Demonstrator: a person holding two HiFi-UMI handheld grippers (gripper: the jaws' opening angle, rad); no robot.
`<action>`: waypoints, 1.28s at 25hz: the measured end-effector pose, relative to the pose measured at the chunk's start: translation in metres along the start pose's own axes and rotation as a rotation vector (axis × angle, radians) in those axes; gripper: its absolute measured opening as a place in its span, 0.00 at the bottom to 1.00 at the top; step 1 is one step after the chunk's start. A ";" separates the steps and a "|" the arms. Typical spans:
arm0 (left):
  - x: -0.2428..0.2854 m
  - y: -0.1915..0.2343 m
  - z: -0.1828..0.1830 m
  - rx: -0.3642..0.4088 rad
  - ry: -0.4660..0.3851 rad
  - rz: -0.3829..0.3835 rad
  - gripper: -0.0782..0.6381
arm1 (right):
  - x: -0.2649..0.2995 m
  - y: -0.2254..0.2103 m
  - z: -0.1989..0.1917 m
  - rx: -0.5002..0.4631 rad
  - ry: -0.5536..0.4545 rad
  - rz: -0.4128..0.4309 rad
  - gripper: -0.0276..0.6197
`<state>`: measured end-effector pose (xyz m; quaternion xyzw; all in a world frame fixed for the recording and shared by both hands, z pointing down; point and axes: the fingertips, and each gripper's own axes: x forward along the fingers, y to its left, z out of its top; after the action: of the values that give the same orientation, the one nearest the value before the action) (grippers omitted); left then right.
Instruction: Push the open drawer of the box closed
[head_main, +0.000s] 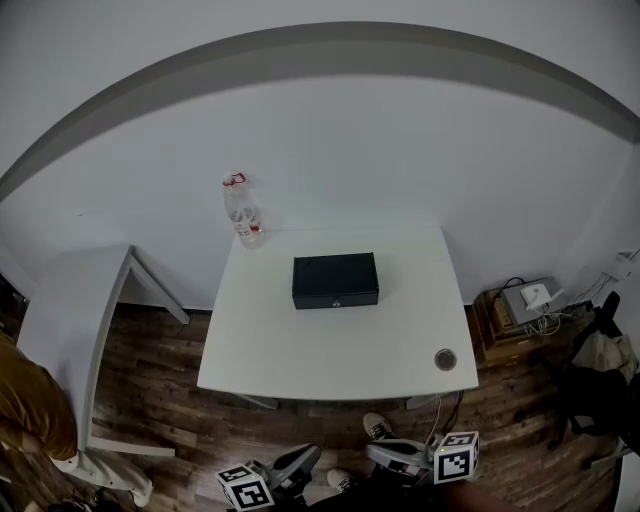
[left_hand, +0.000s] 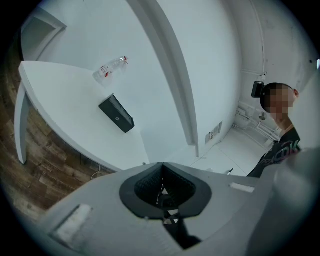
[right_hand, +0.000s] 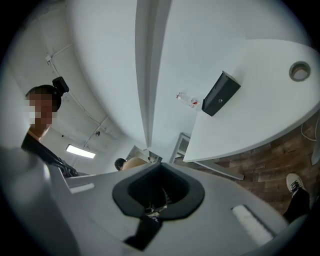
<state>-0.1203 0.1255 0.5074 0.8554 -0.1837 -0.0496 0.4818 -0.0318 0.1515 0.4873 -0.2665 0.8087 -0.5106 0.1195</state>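
Note:
A black box (head_main: 335, 280) lies in the middle of the white table (head_main: 300, 350), its front face with a small round lock turned toward me. No drawer visibly sticks out of it. The same box appears small and far off in the left gripper view (left_hand: 116, 113) and the right gripper view (right_hand: 221, 93). Both grippers hang low in front of the table's near edge, well short of the box. My left gripper (head_main: 308, 456) (left_hand: 161, 187) is shut and holds nothing. My right gripper (head_main: 376, 450) (right_hand: 159, 192) is shut and holds nothing too.
A clear plastic bottle (head_main: 243, 212) stands at the table's back left corner. A round cable hole (head_main: 445, 359) sits near the front right corner. A second white table (head_main: 70, 300) stands to the left, beside a person in brown (head_main: 30, 400). Boxes and cables (head_main: 525, 300) lie on the floor at right.

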 end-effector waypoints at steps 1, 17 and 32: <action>0.000 -0.001 -0.002 0.000 0.004 -0.004 0.11 | -0.001 0.001 -0.002 0.002 -0.004 0.001 0.05; -0.012 -0.003 0.001 -0.008 -0.039 -0.008 0.11 | 0.002 0.009 -0.013 -0.009 0.003 0.010 0.05; -0.011 -0.004 -0.004 -0.015 -0.034 0.001 0.11 | 0.002 0.008 -0.015 -0.005 0.018 0.009 0.05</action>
<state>-0.1281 0.1342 0.5055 0.8506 -0.1919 -0.0653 0.4851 -0.0432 0.1641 0.4866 -0.2584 0.8122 -0.5105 0.1141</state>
